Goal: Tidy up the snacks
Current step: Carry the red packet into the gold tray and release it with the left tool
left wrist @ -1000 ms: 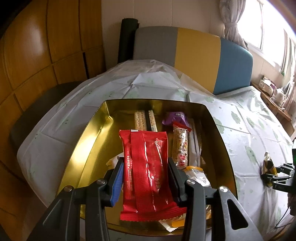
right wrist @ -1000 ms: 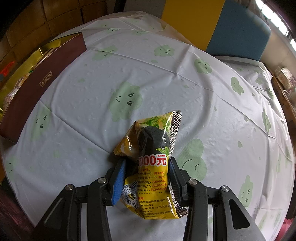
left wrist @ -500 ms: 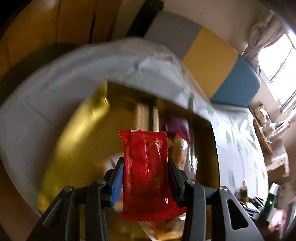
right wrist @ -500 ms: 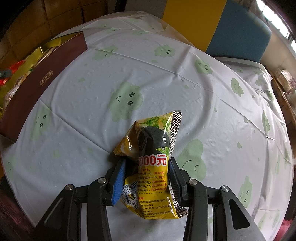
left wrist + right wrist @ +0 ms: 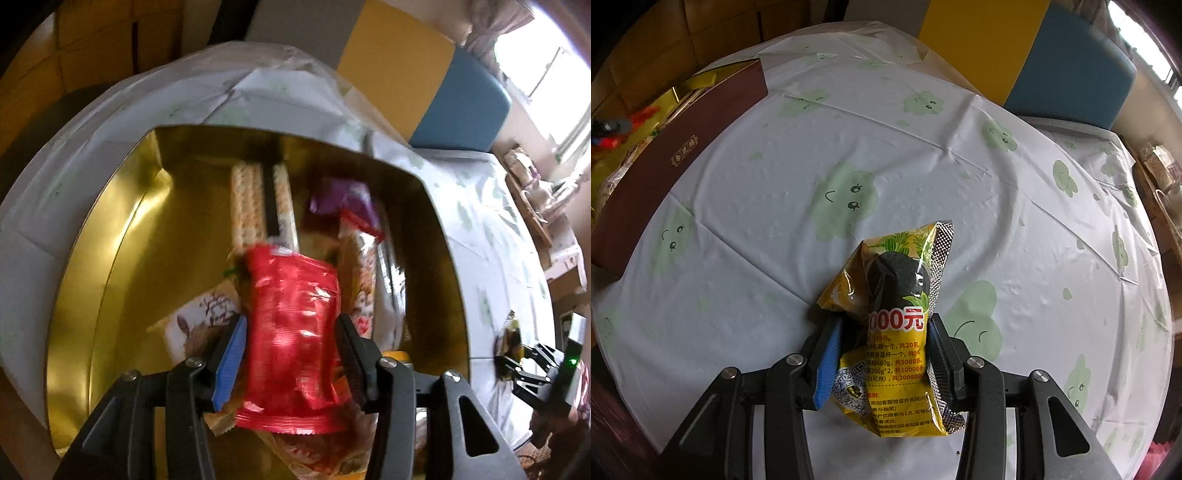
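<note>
So the left gripper [image 5: 290,354] is clamped on a red snack packet [image 5: 291,332], jaws pressing it from both sides, and it's hanging over the gold tin [image 5: 110,236]. The left wrist view is a bit blurry, so fine details are hard to read. The tin is pretty crowded on its right half: two long pale wafer bars [image 5: 258,199] lie side by side toward the far wall, a purple wrapper [image 5: 341,194] sits just right of them, and a tall clear pack with a red top [image 5: 360,254] lies next to the red packet. A white wrapper with a dark twig pattern [image 5: 201,314] lies under the left finger, and more wrappers are piled under the packet, too smeared to tell apart. The left half of the tin floor is bare gold metal.

The right gripper [image 5: 882,354] is closed on a yellow snack bag [image 5: 894,325] with pineapple art and red print, holding it around the lower middle; the bag's bottom rests on the white tablecloth [image 5: 757,206] with green cloud faces. The tin's brown outer wall [image 5: 676,158] is well off to the left, with open cloth between. A yellow and blue chair back [image 5: 1034,55] stands behind the table. In the left wrist view you can also spot the right gripper way off by the table's right edge.
</note>
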`<state>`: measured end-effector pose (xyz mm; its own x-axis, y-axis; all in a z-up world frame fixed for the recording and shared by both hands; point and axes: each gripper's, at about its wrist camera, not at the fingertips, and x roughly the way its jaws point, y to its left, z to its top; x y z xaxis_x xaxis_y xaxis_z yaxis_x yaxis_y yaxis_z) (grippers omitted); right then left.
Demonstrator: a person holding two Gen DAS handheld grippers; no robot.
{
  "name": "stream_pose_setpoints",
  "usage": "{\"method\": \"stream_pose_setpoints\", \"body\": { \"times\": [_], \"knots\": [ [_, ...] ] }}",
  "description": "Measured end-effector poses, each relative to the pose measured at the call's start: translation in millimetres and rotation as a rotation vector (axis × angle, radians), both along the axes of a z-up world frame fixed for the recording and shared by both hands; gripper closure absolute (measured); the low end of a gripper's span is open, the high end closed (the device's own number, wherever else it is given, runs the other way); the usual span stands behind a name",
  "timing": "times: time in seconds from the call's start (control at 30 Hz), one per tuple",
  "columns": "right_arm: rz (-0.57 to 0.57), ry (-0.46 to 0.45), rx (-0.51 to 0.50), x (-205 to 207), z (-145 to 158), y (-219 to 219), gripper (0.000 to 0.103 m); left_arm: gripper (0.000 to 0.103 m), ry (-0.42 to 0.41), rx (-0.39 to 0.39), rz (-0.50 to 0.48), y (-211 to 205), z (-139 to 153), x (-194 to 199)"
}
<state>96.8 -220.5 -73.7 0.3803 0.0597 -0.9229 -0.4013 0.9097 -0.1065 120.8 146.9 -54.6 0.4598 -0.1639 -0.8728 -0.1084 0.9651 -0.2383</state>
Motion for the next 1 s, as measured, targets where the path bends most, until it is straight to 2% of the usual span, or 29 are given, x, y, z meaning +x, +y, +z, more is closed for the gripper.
{"method": "stream_pose_setpoints", "body": {
  "times": [0.17,0.33,0.7,1.0],
  "knots": [
    [0.006,-0.003,-0.006,0,0,0,0.058,0.052,-0.065,0.052,0.053,4,11,-17],
    [0.01,-0.008,-0.014,-2,1,1,0.058,0.052,-0.093,0.152,0.103,5,16,-41],
    [0.004,-0.002,-0.028,-6,1,3,0.061,0.052,-0.143,0.177,0.101,-7,24,-67],
    [-0.096,0.075,-0.054,3,2,3,0.062,0.052,-0.17,0.159,0.108,-1,27,-81]
  ]
}}
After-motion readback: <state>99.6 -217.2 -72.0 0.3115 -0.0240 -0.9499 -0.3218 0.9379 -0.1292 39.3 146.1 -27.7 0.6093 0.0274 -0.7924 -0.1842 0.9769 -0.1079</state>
